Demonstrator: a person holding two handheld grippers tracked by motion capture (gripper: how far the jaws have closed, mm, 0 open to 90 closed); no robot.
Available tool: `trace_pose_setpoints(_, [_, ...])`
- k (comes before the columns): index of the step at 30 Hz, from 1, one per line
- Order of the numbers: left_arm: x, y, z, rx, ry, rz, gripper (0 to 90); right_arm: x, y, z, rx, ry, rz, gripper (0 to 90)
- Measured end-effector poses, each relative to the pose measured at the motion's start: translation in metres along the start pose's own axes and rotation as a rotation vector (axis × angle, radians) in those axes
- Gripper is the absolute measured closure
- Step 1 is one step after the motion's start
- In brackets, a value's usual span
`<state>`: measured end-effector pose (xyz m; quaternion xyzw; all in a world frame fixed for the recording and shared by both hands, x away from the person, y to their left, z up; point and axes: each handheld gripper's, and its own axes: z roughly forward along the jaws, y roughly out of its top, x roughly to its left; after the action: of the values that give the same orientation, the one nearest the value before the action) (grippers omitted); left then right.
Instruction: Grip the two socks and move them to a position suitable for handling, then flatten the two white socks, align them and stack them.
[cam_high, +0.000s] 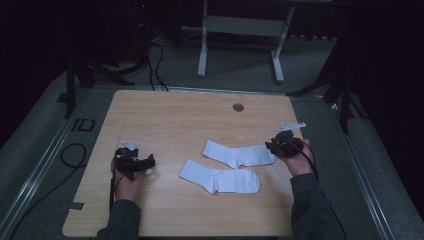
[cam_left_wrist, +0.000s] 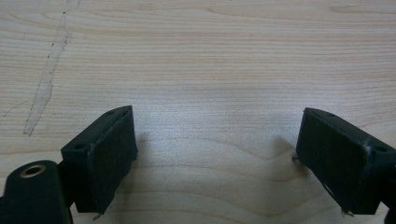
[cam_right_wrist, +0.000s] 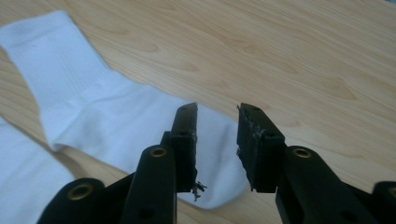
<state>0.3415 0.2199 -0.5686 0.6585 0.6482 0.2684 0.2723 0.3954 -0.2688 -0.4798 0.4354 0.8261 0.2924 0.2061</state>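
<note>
While right gripper (cam_right_wrist: 217, 140) hovers, jaws part-open, empty, over toe end of far white cotton sock (cam_high: 239, 154), sock's long axis runs leftward across wooden table (cam_high: 175, 115); left gripper (cam_high: 134, 162) wide open, well apart.

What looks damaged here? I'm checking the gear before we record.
The right gripper has frayed jaw padding, with threads hanging at the lower edge. A pale scuff streak marks the table.
</note>
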Motion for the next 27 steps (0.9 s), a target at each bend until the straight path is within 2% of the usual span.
trace_pose_setpoints(7, [0.0, 0.0, 0.0, 0.0, 0.0, 0.0, 12.1, 0.015, 0.009, 0.005, -0.001, 0.042, -0.041, 64.2])
trace_pose_setpoints(13, [0.0, 0.0, 0.0, 0.0, 0.0, 0.0, 12.1, 0.024, 0.015, 0.013, -0.003, 0.082, -0.045, 62.4])
trace_pose_setpoints(27, [0.0, 0.0, 0.0, -0.002, -0.005, 0.005, 12.5, 0.052, 0.032, 0.03, 0.007, 0.161, -0.131, 59.9])
